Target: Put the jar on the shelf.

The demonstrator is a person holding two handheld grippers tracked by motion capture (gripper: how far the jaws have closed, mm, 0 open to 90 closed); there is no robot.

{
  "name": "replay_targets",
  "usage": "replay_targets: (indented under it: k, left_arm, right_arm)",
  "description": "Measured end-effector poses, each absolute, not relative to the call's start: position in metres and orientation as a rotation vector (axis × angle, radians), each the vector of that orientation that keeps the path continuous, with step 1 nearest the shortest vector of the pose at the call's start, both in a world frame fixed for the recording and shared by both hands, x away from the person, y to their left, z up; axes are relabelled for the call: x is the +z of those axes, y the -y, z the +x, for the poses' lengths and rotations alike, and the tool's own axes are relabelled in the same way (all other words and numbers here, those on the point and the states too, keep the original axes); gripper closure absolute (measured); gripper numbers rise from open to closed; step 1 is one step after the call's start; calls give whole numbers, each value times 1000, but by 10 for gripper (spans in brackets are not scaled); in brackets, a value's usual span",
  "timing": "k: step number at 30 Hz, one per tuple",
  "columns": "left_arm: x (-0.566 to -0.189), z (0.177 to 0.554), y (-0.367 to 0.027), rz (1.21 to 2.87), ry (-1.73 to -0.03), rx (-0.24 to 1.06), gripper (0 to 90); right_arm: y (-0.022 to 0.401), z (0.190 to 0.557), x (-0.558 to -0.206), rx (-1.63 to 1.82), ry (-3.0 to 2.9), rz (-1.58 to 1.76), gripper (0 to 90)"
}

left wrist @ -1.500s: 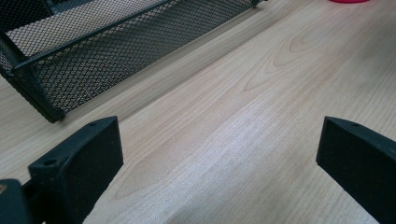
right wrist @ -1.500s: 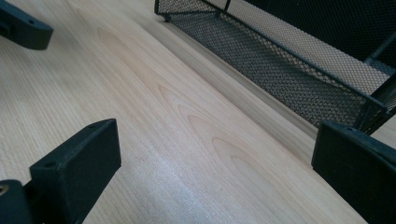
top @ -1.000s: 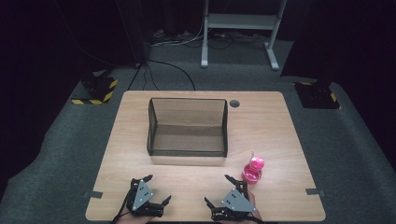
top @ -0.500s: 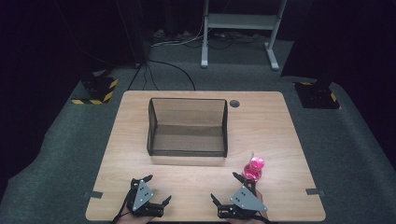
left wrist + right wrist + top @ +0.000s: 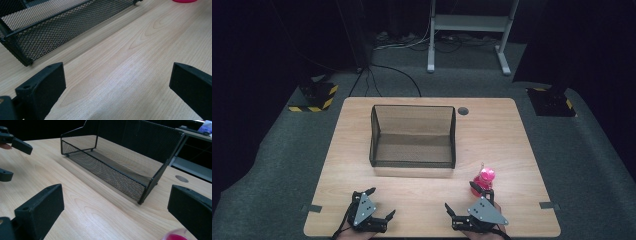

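Just short of the pink bottle (image 5: 485, 179), my right gripper (image 5: 460, 201) sits with jaws spread wide, angled so one jaw nears it for a grasp. The bottle stands upright off the mesh basket's (image 5: 414, 135) near right corner. My left gripper (image 5: 379, 203), jaws also apart, waits left of the bottle. Since a second ago, my right gripper has shifted rightward toward the bottle.

Your high view looks forward and down from above your side, taking in the whole light wooden bench (image 5: 512, 150) from well off. Your left gripper view sits low and close over the bench (image 5: 140, 62), facing the black wire-mesh basket (image 5: 50, 32). Your right gripper view, equally low, faces that same basket (image 5: 117, 167); all three views share it.
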State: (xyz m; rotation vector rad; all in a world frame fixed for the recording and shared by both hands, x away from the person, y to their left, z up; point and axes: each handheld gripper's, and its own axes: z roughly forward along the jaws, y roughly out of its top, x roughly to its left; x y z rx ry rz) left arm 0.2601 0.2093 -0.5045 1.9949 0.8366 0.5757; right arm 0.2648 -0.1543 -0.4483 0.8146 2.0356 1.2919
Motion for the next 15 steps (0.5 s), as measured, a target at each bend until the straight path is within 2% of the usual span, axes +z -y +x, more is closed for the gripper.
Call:
replay_targets:
  k: [15]
  left_arm:
    - [-504,260,-209,1998,-834,574,10]
  right_arm:
    - [177,269,-437,1288,-1975,858,1]
